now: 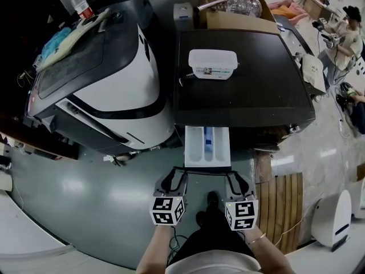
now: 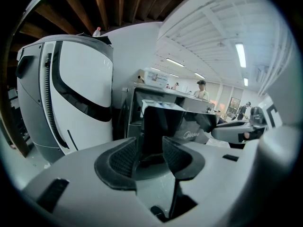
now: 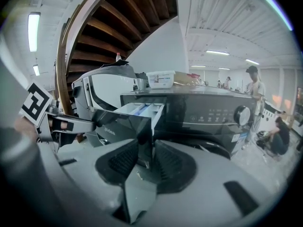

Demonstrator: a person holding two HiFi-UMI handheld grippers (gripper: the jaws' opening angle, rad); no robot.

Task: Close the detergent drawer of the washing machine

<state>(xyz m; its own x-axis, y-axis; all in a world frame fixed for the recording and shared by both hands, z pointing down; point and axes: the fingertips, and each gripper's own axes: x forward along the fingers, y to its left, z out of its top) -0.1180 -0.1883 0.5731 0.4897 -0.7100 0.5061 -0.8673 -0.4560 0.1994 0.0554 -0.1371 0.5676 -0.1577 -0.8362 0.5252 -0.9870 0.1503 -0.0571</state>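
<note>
The white plastic detergent drawer (image 1: 207, 144) juts fully out of the black front-loading washing machine (image 1: 256, 96). The right gripper (image 3: 146, 157) pinches its dark front panel (image 3: 120, 126) at one end, and the left gripper (image 2: 150, 155) gapes at the other. Push both evenly, straight toward the machine.
</note>
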